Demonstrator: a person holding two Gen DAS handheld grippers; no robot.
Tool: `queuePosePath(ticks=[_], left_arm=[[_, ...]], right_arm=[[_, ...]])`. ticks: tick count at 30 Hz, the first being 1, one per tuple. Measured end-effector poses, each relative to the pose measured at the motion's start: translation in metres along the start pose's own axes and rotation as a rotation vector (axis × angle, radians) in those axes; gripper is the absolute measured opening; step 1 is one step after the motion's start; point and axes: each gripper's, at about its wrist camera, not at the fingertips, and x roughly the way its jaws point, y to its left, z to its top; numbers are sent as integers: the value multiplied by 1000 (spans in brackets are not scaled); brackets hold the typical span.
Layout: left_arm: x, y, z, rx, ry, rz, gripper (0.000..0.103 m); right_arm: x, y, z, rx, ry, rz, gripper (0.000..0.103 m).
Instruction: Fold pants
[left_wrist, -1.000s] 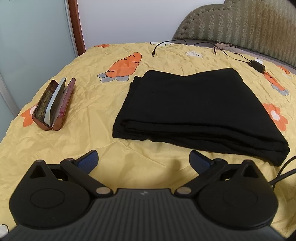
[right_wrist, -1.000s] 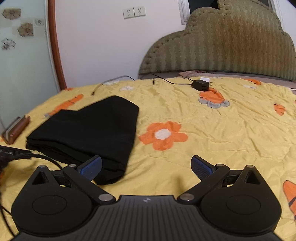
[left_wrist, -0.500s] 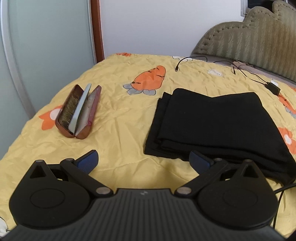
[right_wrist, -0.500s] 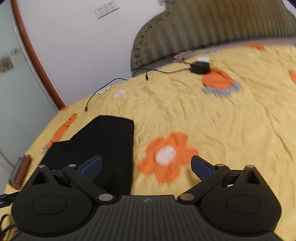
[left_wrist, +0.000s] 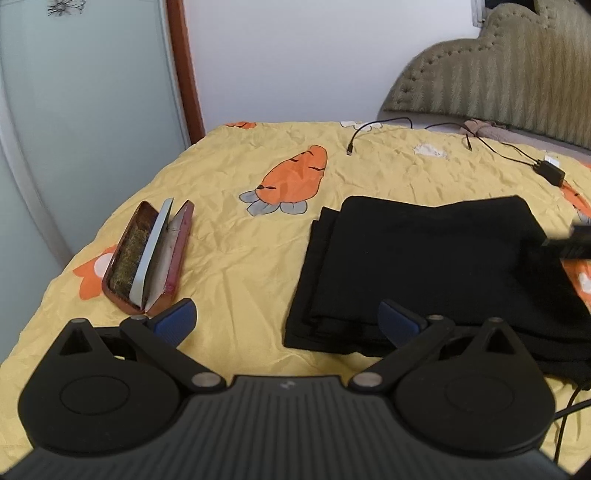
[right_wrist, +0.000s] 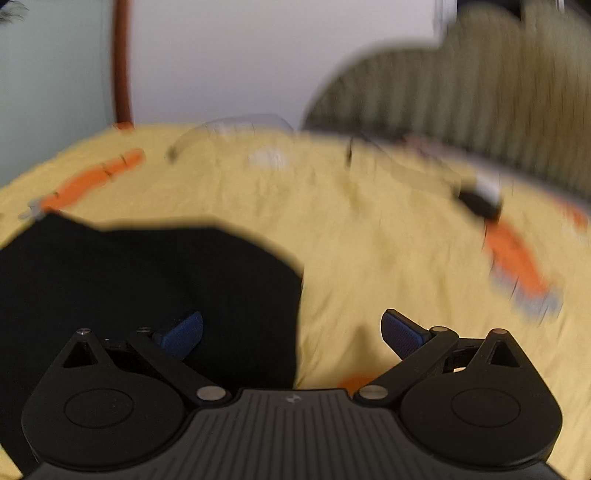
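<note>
**Folded black pants on a yellow bedspread, both grippers spread**

Left wrist view: The left gripper (left_wrist: 287, 322) has its blue-padded fingers (left_wrist: 176, 320) spread wide, holding nothing. The folded black pants (left_wrist: 424, 266) lie flat on the yellow carrot-print bedspread (left_wrist: 236, 258), ahead and to the right. An open glasses case (left_wrist: 149, 258) lies well apart on the left. A charger with cables (left_wrist: 550, 171) rests near the headboard (left_wrist: 498, 77).

Right wrist view (motion-blurred): The right gripper (right_wrist: 291, 330) is likewise spread and empty, its left finger over the pants (right_wrist: 147, 280), its right finger over bare bedspread (right_wrist: 369, 240).
</note>
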Motion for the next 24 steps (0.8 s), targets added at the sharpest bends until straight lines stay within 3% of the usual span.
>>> queuePosePath(ticks=[1, 3, 6, 9, 13, 15, 17, 19, 22, 24], left_arm=[[2, 0, 2, 4, -3, -2, 103], [5, -1, 9, 9, -17, -2, 103], [13, -8, 23, 15, -36, -45, 103], [23, -21, 36, 51, -70, -78, 103], [51, -47, 53, 117, -47, -125, 103], [66, -59, 59, 167, -54, -109, 103], [81, -66, 62, 192, -44, -55, 103], [93, -66, 59, 202, -31, -10, 103], [104, -58, 44, 213, -24, 78, 103], [102, -49, 39, 196, -45, 61, 103]], right_arm=[[-8, -6, 3, 5, -56, -30, 103], [-9, -18, 14, 39, -83, -84, 103], [25, -20, 22, 10, 6, -104, 103], [62, 5, 15, -85, 84, -111, 103], [58, 35, 11, -225, 9, -190, 103], [41, 28, 13, -239, -61, -191, 103], [26, 10, 20, -162, -87, -173, 103], [26, -3, 21, -87, -70, -154, 103], [48, 12, 17, -135, -1, -137, 103], [64, 29, 14, -168, 31, -136, 103]])
